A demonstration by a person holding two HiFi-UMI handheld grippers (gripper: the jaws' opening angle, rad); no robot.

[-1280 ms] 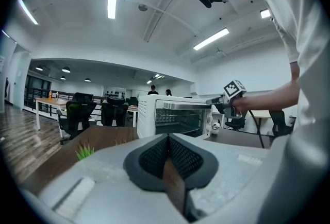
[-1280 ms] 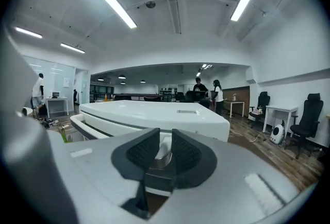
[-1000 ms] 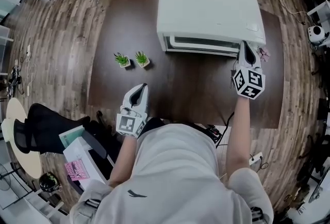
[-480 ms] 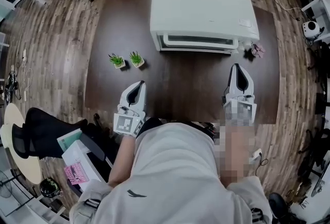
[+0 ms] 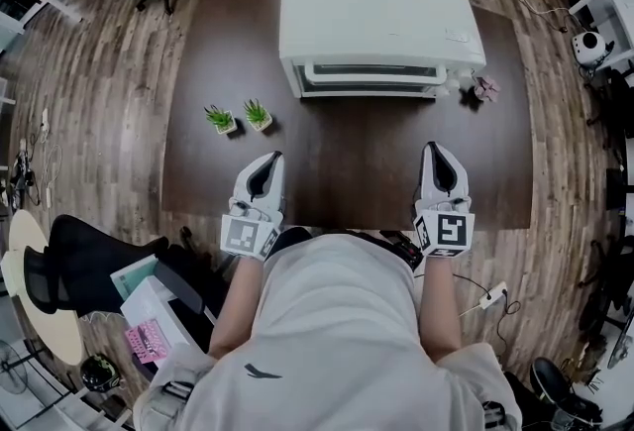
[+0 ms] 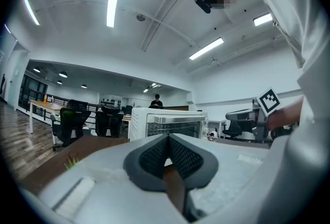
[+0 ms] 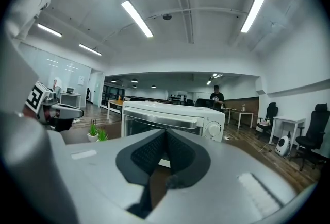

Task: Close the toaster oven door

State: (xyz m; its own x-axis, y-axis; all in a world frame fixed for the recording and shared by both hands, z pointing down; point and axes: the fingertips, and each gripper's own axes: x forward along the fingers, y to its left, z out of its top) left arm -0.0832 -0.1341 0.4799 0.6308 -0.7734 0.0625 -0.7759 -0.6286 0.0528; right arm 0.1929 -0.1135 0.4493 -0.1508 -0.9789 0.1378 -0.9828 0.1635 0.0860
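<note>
White-shelled and pointing straight at the toaster oven [image 5: 376, 18], the right hand-held gripper [image 5: 436, 154] has its jaws pressed together with nothing between them. The left hand-held gripper [image 5: 265, 163] is the same, jaws meeting on empty air. Both sit well short of the oven's front, separated from it by bare dark worktop [image 5: 347, 147].

The oven's long axis runs side to side, square across the line both grippers point along. Its door [image 5: 371, 75] faces them and looks upright and flush with the body, with the handle bar across its top, so the closing appears to be done already.

The right hand-held gripper lines up with the knob end of the oven front. The left one sits just outside the oven's left edge, so the right seems slightly the nearer to the door.

Both forearms are tucked close to the person's torso, elbows bent, marker cubes turned back toward the body.

Two small potted plants [image 5: 238, 116] stand off the oven's front-left corner, ahead of the left gripper. A small pinkish object [image 5: 484, 87] sits at the oven's right side.
</note>
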